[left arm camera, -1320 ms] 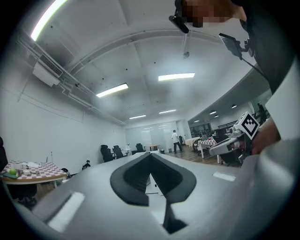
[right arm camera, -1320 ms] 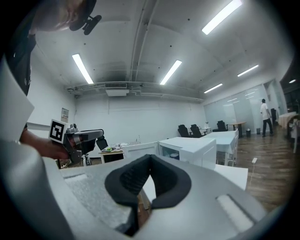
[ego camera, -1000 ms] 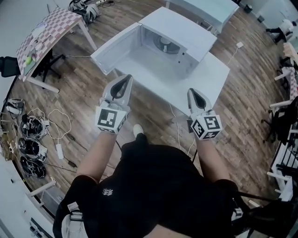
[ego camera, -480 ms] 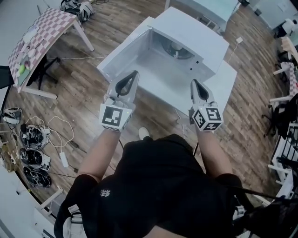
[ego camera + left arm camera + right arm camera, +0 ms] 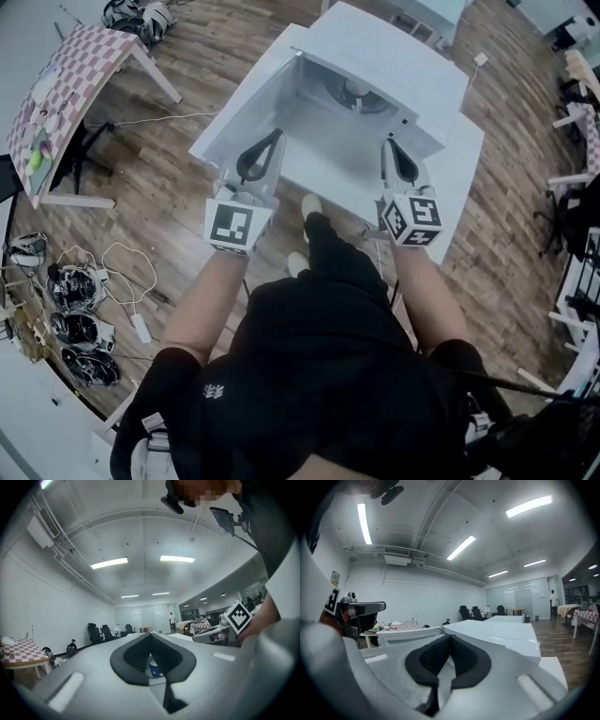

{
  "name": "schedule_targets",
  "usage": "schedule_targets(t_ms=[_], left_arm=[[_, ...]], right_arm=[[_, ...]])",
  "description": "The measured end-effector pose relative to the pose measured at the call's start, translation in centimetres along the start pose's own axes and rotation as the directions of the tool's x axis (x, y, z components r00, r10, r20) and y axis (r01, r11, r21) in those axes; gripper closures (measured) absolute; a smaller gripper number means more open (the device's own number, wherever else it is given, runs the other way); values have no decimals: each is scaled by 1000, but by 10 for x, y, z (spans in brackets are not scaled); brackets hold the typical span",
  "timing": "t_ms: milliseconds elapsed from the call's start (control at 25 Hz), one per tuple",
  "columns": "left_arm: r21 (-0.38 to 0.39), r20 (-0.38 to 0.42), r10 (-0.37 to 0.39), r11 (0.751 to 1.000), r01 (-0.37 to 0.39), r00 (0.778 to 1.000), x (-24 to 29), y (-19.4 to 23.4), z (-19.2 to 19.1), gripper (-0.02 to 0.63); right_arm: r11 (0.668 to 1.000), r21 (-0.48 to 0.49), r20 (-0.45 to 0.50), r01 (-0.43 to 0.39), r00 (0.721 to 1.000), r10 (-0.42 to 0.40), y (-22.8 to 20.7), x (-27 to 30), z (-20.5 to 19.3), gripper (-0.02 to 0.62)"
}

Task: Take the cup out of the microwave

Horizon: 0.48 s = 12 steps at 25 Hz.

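Observation:
The white microwave [image 5: 394, 56] stands on a white table with its door [image 5: 239, 108] swung open to the left. Inside it, the cup [image 5: 355, 91] rests on the turntable. In the left gripper view the blue-and-white cup [image 5: 154, 668] shows through the loop of the shut jaws. My left gripper [image 5: 274, 139] is shut and empty, held level just before the open cavity, beside the door. My right gripper [image 5: 388, 146] is also shut and empty, in front of the microwave's right side. Neither touches the cup.
The white table [image 5: 461, 178] carries the microwave. A checkered table [image 5: 56, 84] stands at the far left, with cables and helmets [image 5: 75, 323] on the wooden floor below it. Chairs and desks line the right edge [image 5: 577, 216].
Both grippers have moved forward toward the open microwave, and the person has stepped closer. Both pairs of jaws stay shut and hold nothing.

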State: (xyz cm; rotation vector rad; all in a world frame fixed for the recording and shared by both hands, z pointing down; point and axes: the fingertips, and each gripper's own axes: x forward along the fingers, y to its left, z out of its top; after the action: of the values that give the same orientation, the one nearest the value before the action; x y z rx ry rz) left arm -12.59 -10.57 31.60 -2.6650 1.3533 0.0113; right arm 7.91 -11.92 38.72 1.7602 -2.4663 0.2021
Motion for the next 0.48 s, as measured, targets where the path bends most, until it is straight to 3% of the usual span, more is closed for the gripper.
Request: schedule_targets(t_ms=[240,480], left_arm=[[4,-16,-13,1000,13,1000,31,17,-16,600],[17,-57,-29,999,30,998,64,31,-70,600]], right_arm=[[1000,0,-13,21,1000,-21,-16,51,-22,595],[996,-22,-16,87,996,-88,-44,107,-66,595]])
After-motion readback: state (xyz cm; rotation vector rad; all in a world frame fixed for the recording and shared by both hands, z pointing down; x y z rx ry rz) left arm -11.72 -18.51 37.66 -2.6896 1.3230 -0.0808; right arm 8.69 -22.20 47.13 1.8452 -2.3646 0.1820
